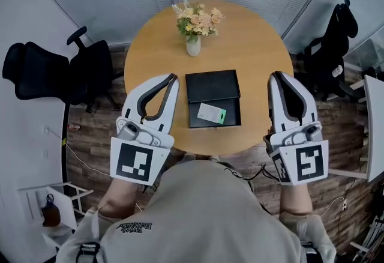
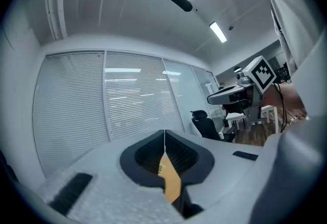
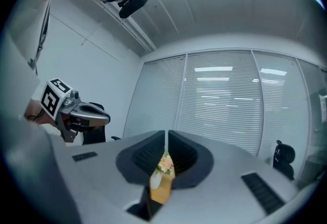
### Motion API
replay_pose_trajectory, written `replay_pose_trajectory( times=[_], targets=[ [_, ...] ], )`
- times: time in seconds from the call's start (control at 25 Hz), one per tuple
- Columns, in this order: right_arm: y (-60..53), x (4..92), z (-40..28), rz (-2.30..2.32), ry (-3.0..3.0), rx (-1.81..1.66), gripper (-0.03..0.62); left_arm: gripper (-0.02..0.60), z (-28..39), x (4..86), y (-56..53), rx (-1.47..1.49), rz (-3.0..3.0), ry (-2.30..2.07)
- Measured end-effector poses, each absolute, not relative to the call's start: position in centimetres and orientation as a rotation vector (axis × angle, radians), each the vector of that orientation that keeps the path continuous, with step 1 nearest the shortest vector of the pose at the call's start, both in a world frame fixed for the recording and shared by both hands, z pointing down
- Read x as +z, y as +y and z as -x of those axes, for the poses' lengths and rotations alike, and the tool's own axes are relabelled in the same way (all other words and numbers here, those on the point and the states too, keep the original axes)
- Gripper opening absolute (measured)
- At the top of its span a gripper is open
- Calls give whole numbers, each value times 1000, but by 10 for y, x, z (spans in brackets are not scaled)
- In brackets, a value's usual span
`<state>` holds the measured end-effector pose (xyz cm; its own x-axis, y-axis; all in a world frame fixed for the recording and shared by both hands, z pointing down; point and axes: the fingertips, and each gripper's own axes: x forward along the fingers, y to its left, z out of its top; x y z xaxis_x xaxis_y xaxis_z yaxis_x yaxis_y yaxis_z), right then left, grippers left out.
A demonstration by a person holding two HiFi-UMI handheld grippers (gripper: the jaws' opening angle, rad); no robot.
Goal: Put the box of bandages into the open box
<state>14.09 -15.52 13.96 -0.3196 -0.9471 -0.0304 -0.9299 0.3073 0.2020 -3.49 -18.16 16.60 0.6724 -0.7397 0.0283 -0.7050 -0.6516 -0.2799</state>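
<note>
Tools, two, hand-held.
Left tool (image 1: 174,77): jaws pressed together with nothing between them, held up over the near-left edge of the tabletop (image 1: 252,33).
Right tool (image 1: 276,75): jaws likewise together and empty, held up over the near-right edge. Both tools point level across the tabletop and are well apart from each other.
Box of bandages (image 1: 212,113): white with a green corner, lying flat and slightly askew in the near half of the open box (image 1: 212,84).
Open box: black, at the middle of the tabletop, between the two tools.
Vase (image 1: 193,45): just beyond the open box.
Step, as judged: the placing looks done, and neither tool touches anything.
To finish well:
- Keep both tools clear of the open box so nothing nudges its contents.
- Check that the box of bandages sits fully inside the rim.
- Stay away from the vase.
</note>
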Motion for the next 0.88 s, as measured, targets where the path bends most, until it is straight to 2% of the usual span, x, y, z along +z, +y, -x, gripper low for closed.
replay_pose_trajectory(
  times=[0.88],
  targets=[
    [-134,170,-148,-1763,-2454,-145,40,23,30,182,-165,-254,2685,1144]
  ],
)
